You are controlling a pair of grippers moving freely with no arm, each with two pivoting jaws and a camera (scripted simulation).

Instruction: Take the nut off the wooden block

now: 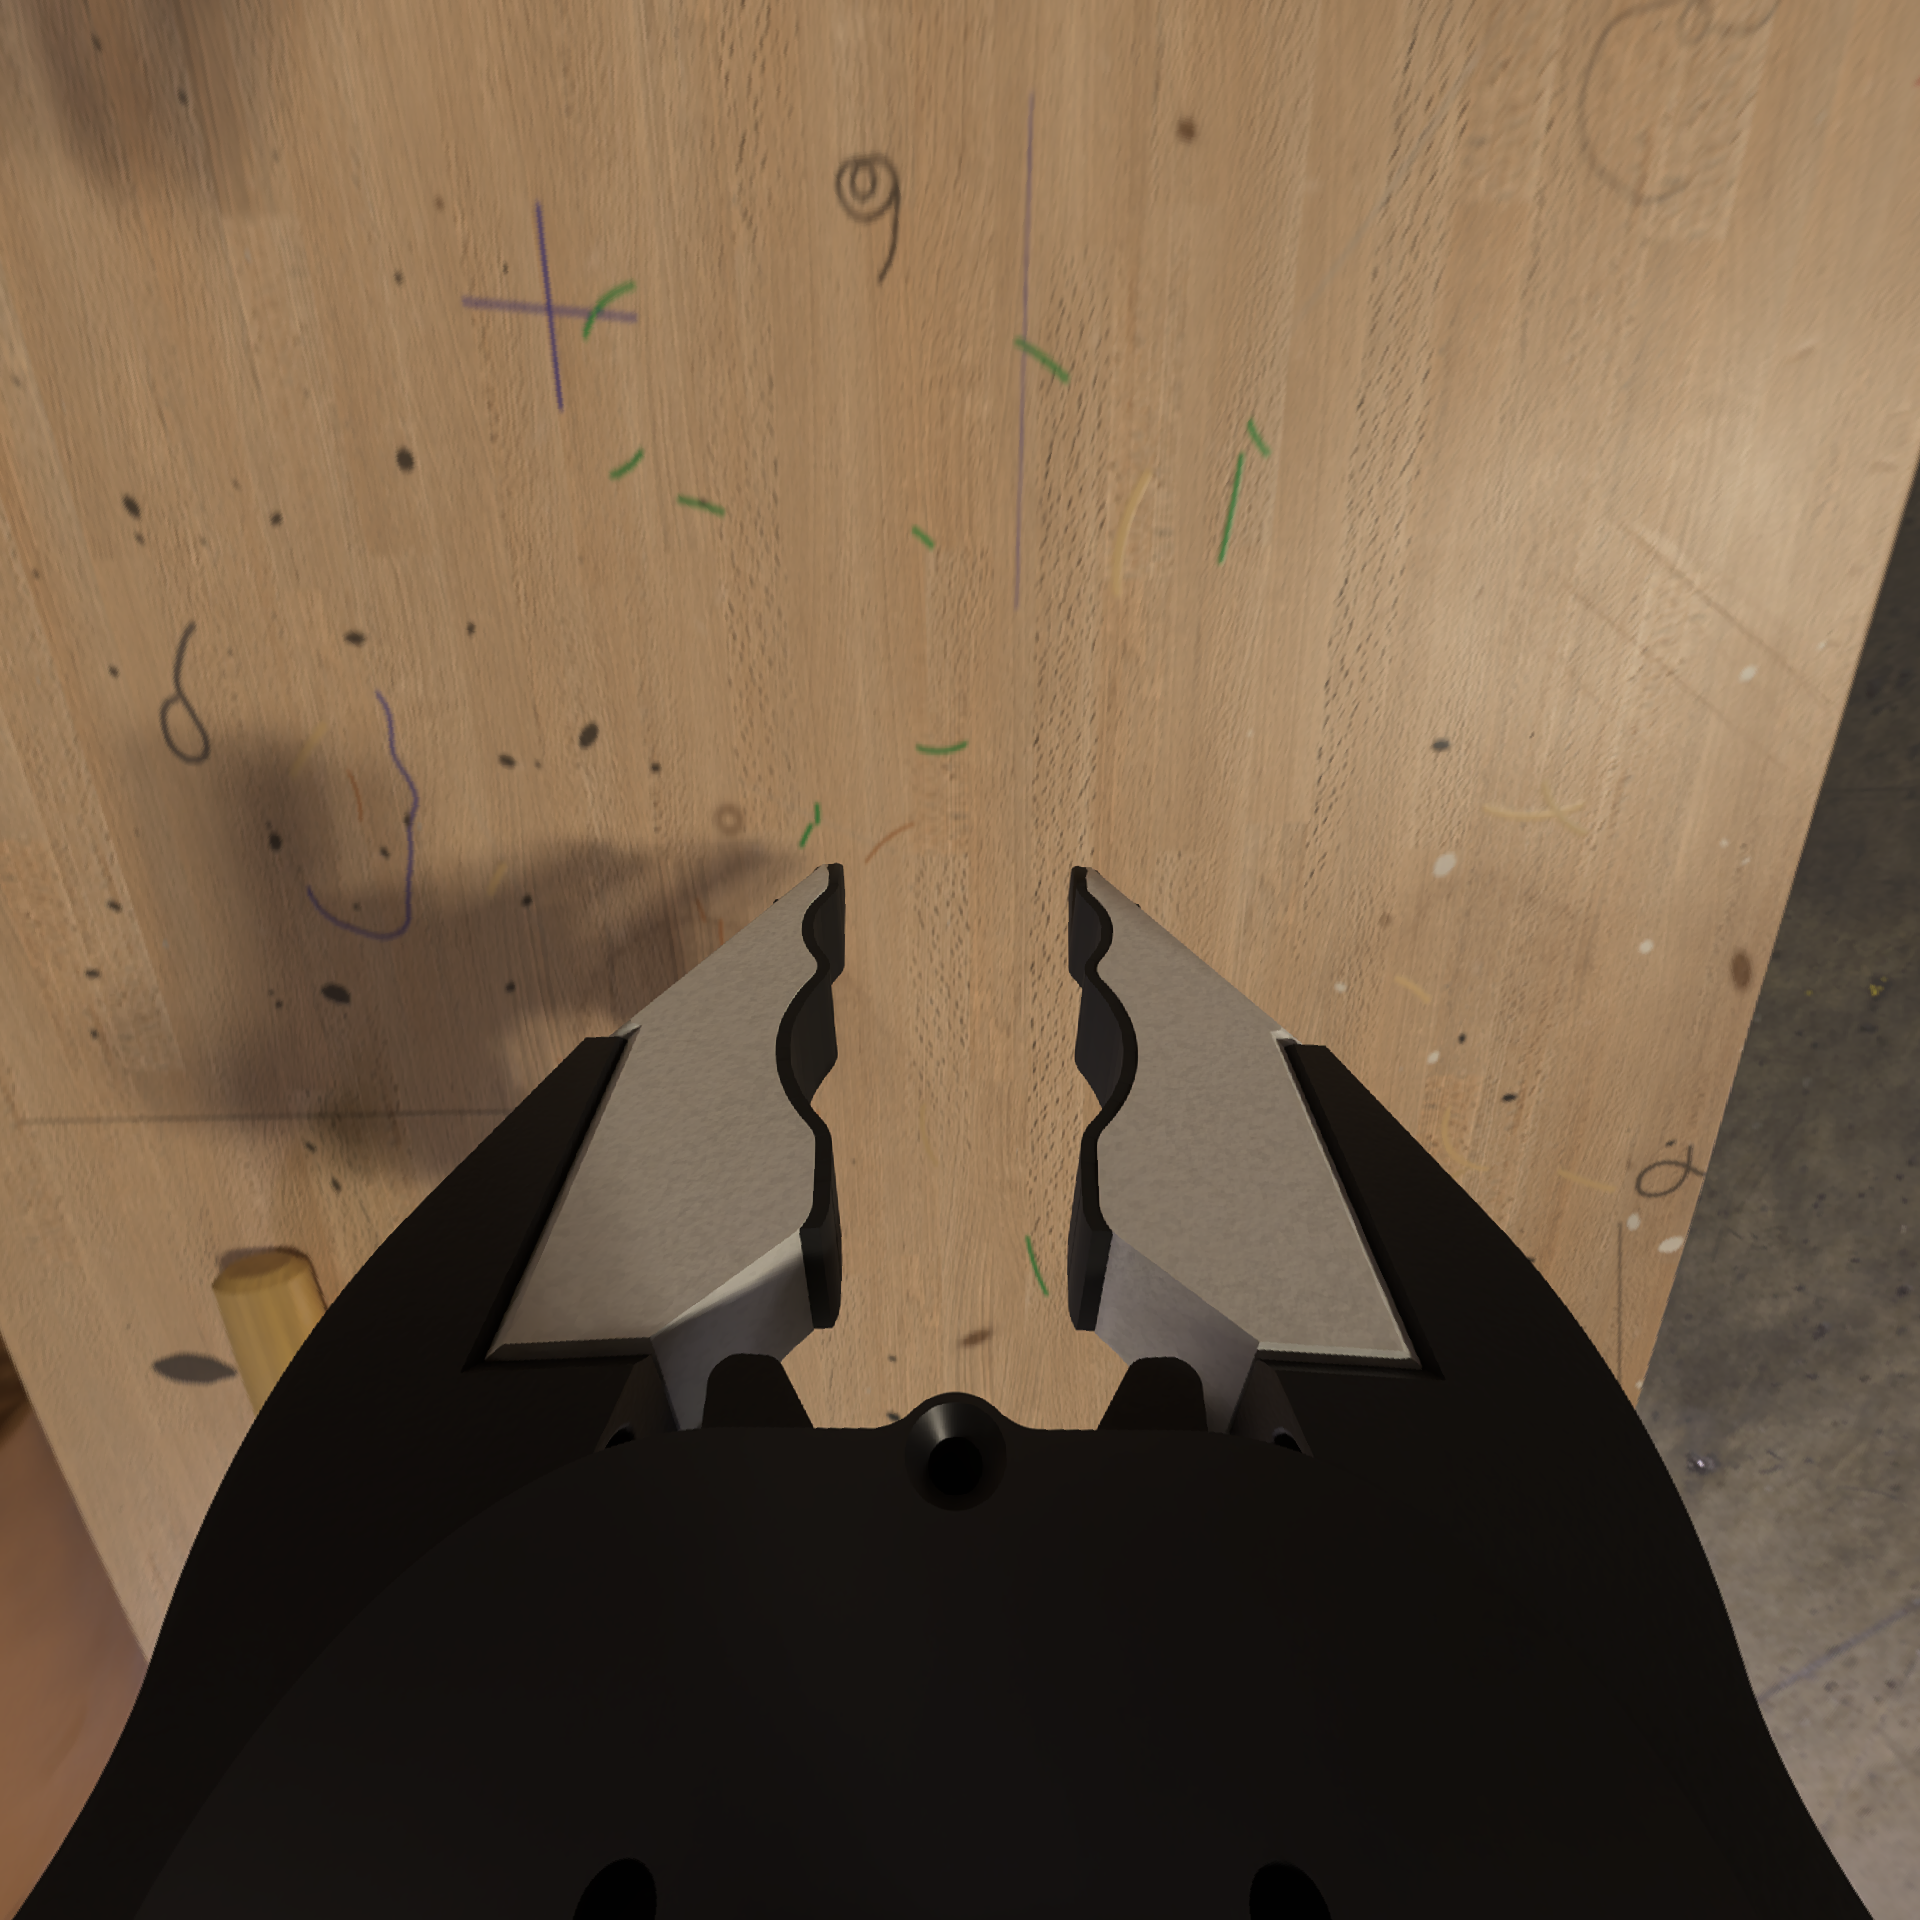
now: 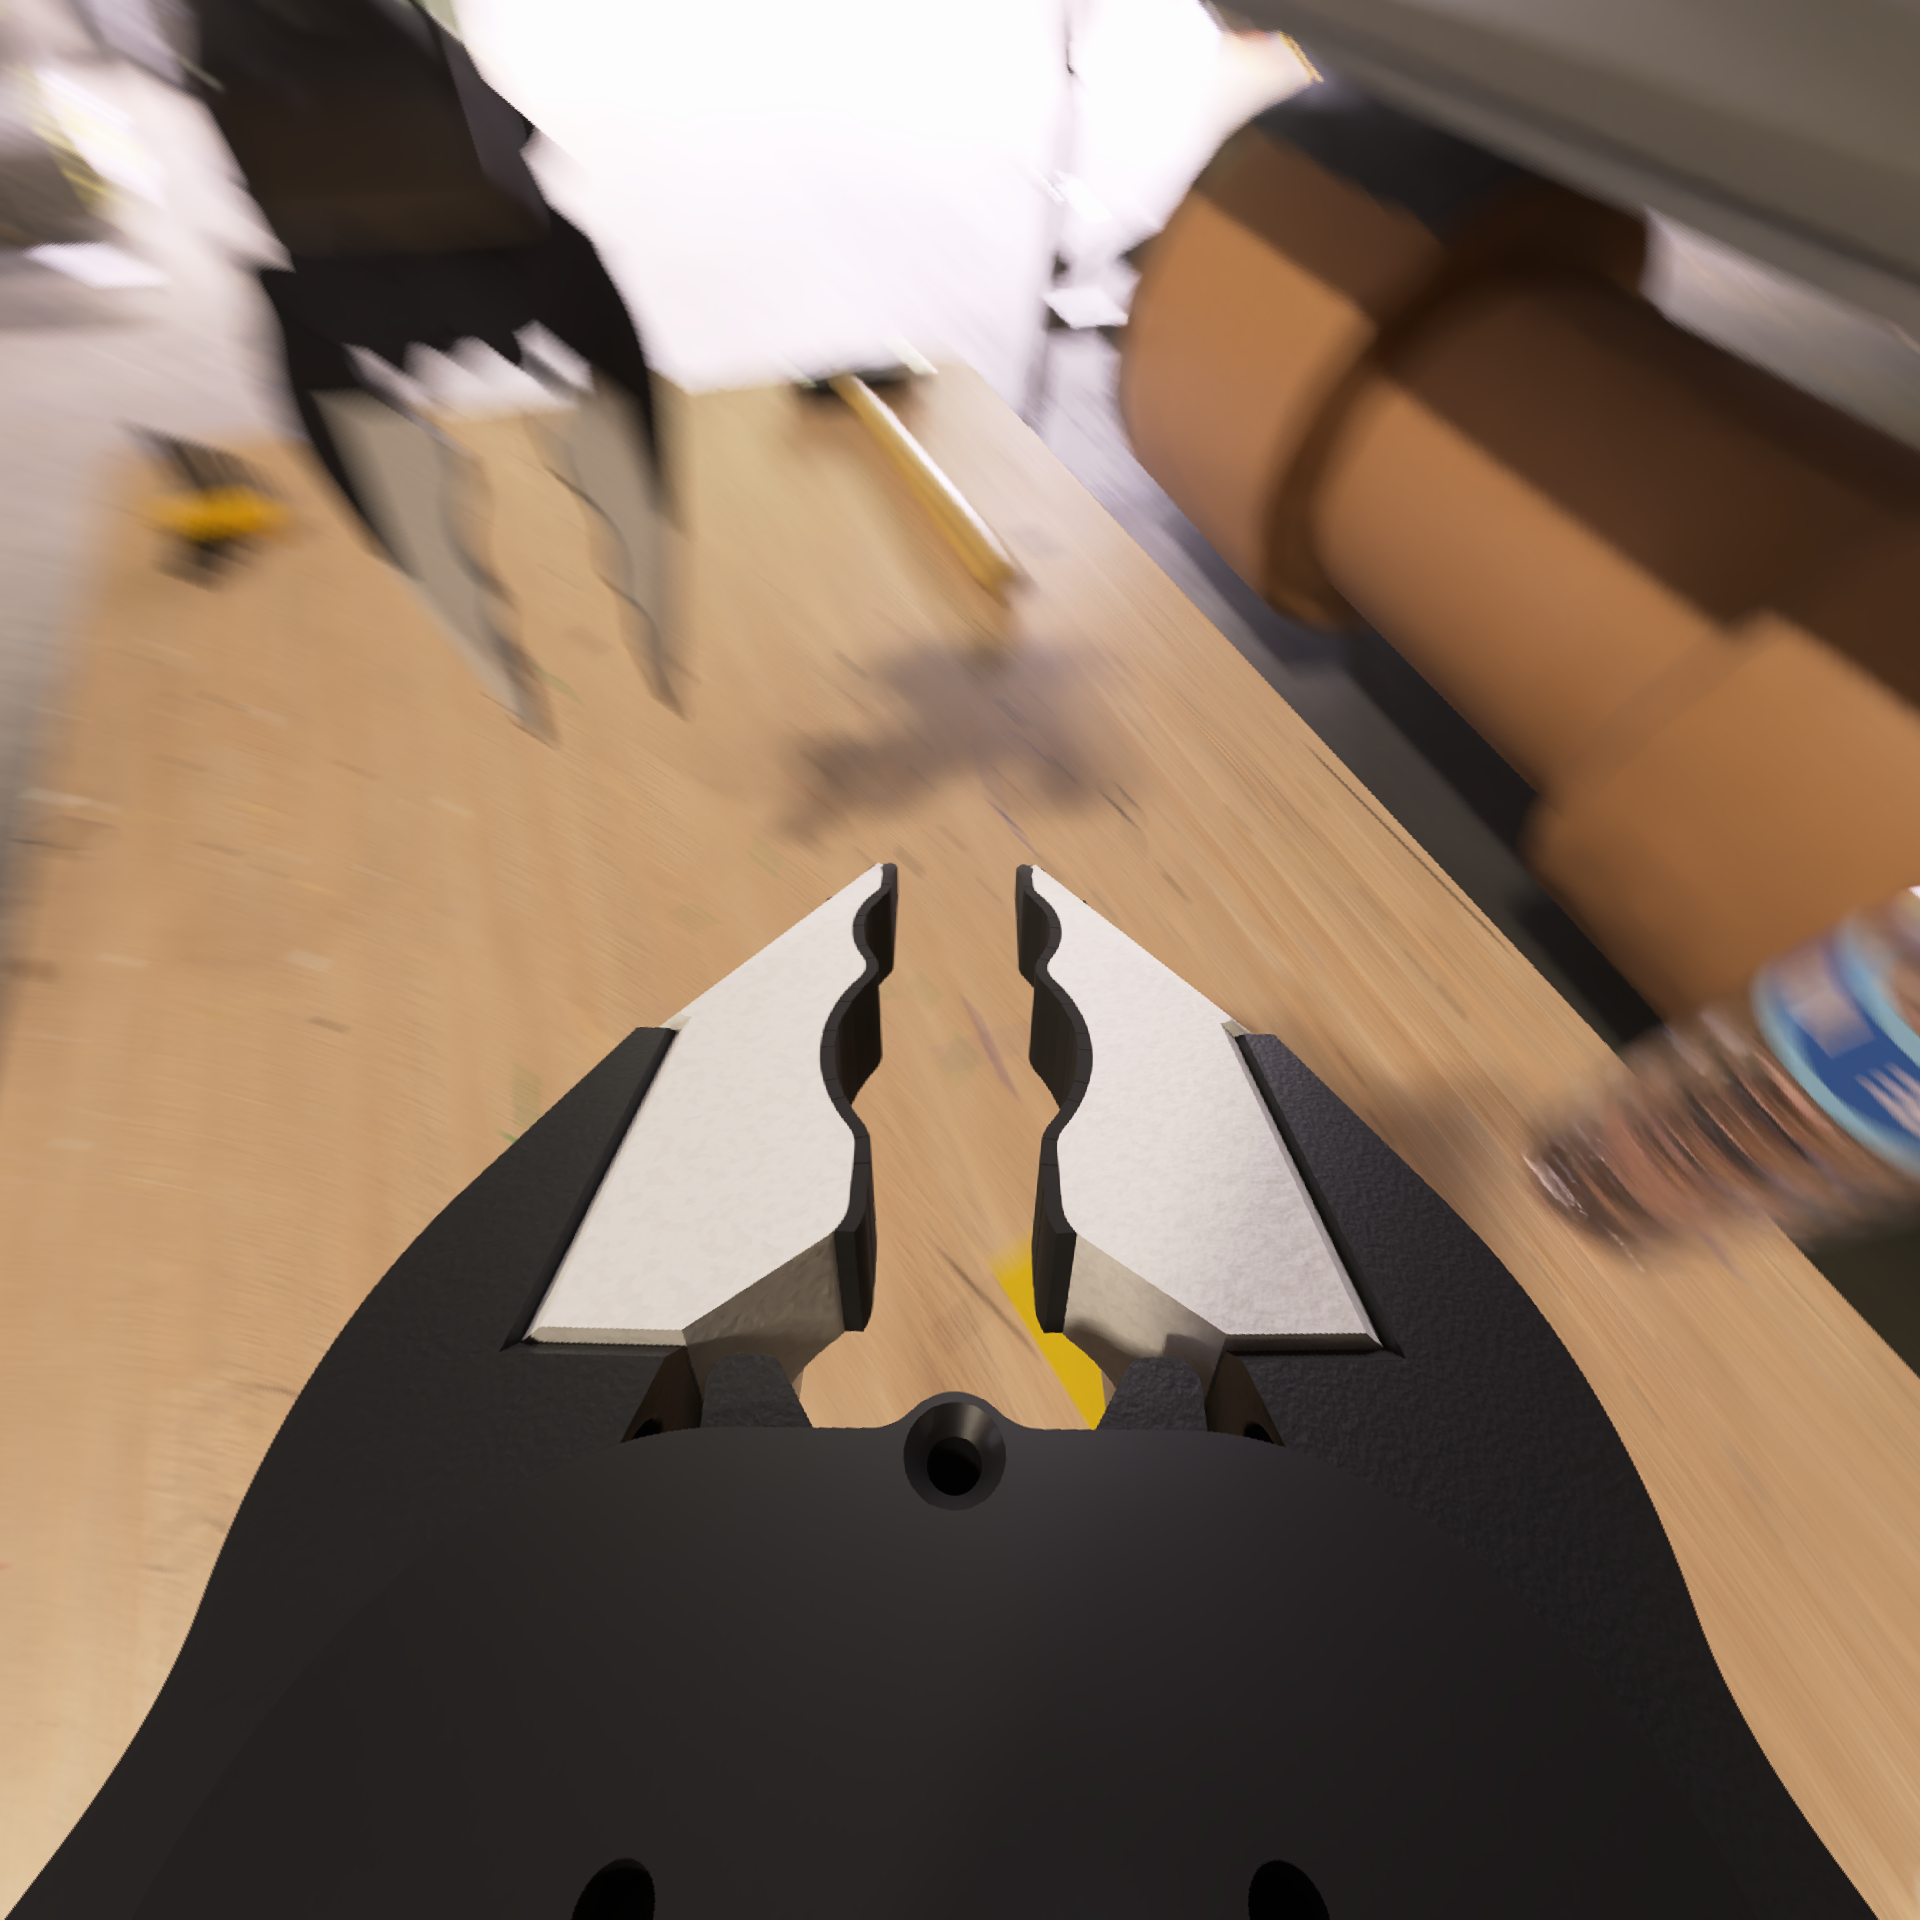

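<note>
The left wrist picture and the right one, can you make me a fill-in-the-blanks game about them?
1. The left gripper holds ____ between its fingers.
2. The tabletop is made of ____.
3. The small curved scribbles ahead of the left gripper are ____.
4. The right gripper is ____, not shut.

Missing words: nothing; wood; green; open

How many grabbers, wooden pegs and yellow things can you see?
Grabbers: 2, the left gripper and the right gripper, both open and empty
Wooden pegs: 1, a pale peg on the table
Yellow things: 2, blurry, one far, one near
Total: 5
</note>
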